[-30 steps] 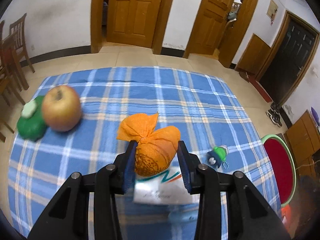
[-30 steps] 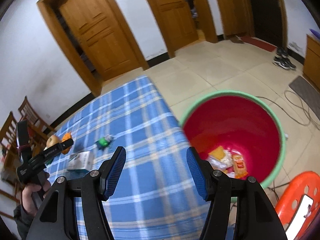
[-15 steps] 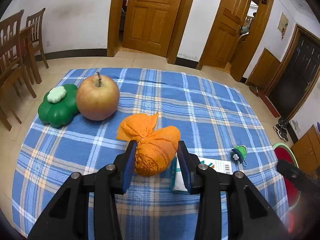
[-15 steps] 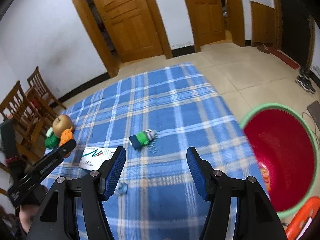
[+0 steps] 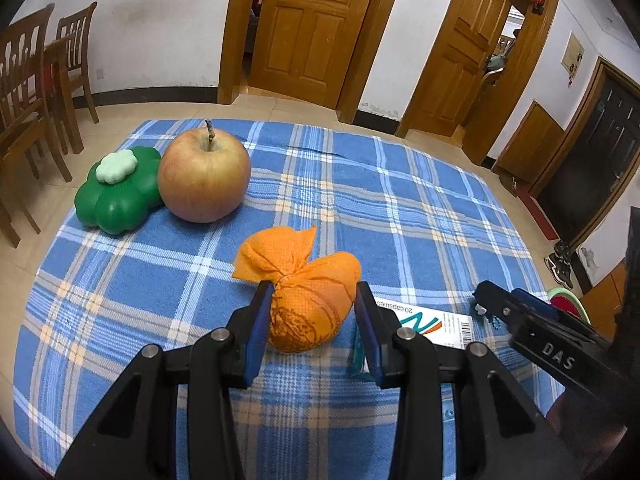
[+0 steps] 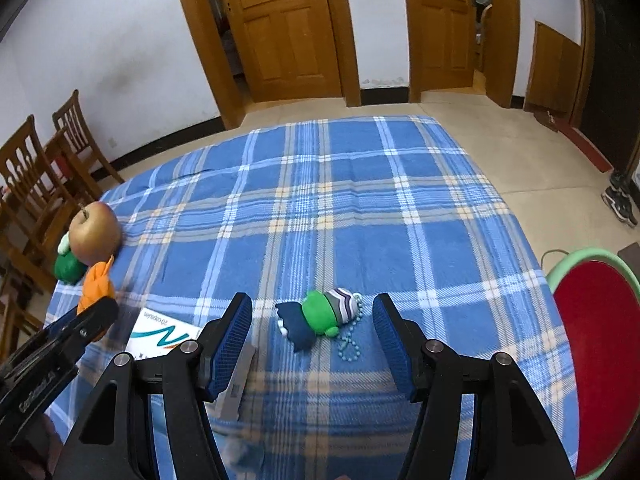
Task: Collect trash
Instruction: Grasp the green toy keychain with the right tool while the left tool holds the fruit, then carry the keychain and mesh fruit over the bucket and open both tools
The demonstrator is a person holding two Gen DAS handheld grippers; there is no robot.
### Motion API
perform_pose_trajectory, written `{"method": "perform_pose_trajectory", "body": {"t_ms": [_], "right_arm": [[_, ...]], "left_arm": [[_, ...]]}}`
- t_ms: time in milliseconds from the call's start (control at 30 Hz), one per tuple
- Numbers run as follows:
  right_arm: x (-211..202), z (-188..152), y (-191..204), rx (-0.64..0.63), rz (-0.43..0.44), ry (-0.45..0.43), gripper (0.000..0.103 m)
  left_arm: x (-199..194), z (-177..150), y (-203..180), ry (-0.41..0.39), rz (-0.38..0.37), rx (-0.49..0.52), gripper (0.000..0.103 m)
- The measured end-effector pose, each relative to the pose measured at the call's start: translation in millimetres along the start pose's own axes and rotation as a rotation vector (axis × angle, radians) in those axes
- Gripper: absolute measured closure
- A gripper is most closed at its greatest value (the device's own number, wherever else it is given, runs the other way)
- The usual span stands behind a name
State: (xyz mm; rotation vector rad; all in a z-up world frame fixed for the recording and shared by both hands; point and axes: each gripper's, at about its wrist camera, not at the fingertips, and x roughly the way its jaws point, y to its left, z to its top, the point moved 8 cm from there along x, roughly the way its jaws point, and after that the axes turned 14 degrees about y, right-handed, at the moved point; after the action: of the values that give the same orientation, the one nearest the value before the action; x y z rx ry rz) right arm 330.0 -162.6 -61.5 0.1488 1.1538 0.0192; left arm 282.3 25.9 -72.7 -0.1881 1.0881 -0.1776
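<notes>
**Orange bundle held, toy keychain next in line**

We hold the orange mesh bundle (image 5: 314, 304) clamped in our left gripper (image 5: 314, 324), over the near tabletop (image 5: 400, 208). The green toy keychain (image 6: 324, 316) lies straight ahead of our right gripper (image 6: 312, 332), between its closing jaws but untouched, long axis running left to right. The red bin (image 6: 600, 340) sits right; it probably takes both.

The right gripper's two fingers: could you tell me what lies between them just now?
In the right wrist view, a small green toy keychain lies on the plaid cloth between the closing jaws of the right gripper, neither pad touching it.
</notes>
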Motion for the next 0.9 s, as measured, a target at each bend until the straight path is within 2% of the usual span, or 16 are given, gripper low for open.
{"method": "perform_pose_trajectory", "body": {"t_ms": [200, 400, 567, 900], "right_arm": [[8, -1, 0, -0.007, -0.03, 0.006, 0.055], [5, -2, -2, 0.006, -0.015, -0.003, 0.056], [-15, -7, -12, 0.038, 0.013, -0.032, 0.056], [-69, -37, -64, 0.174, 0.033, -0.091, 0.056]], "left_arm": [[1, 0, 0, 0.0, 0.0, -0.001, 0.062], [0, -1, -1, -0.003, -0.004, 0.004, 0.062], [-1, -1, -5, -0.011, -0.013, 0.013, 0.062], [-10, -2, -22, -0.024, -0.041, 0.055, 0.062]]}}
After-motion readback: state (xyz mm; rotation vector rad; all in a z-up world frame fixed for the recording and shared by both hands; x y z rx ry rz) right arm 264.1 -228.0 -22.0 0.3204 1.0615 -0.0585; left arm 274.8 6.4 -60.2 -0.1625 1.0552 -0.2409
